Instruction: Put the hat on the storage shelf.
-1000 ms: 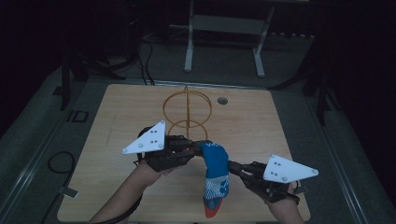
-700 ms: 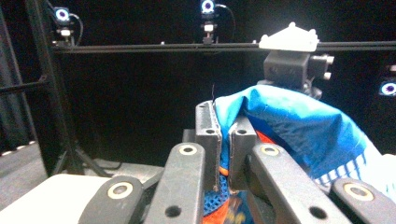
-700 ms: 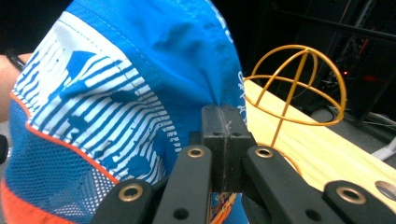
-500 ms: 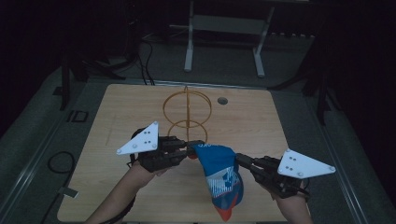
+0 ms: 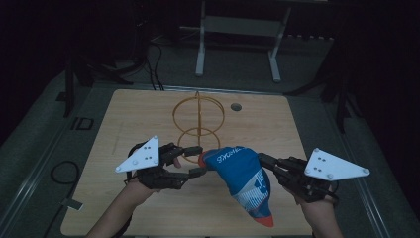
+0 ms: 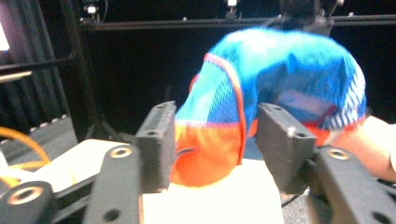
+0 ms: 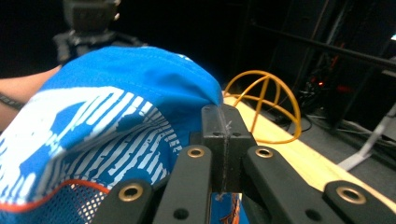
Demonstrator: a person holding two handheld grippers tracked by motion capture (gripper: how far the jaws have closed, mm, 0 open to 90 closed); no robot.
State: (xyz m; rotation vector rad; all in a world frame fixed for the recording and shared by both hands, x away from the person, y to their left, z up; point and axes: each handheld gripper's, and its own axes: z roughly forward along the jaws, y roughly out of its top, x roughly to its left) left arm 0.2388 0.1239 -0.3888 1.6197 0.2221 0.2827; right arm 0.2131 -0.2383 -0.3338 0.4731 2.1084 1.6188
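A blue cap point(image 5: 242, 173) with white print and orange trim hangs above the wooden table point(image 5: 124, 124), between the two grippers. My right gripper point(image 5: 263, 159) is shut on the cap's right side; in the right gripper view its jaws point(image 7: 223, 122) press together on the blue fabric point(image 7: 116, 93). My left gripper point(image 5: 198, 160) stands at the cap's left end. Its jaws have just been opening. In the left gripper view the orange part of the cap point(image 6: 205, 158) sits between the pads of the left gripper point(image 6: 215, 140), with a gap at the right pad point(image 6: 280, 144).
An orange wire-ring stand point(image 5: 198, 119) rises on the table just behind the left gripper, also seen as the wire stand point(image 7: 261, 102). A small round hole point(image 5: 236, 106) lies near the far edge. A grey metal frame point(image 5: 237, 29) stands on the floor beyond.
The left gripper's jaws have opened off the cap's edge. The right gripper has moved rightward and slightly up, and the cap now spreads out between the two grippers.
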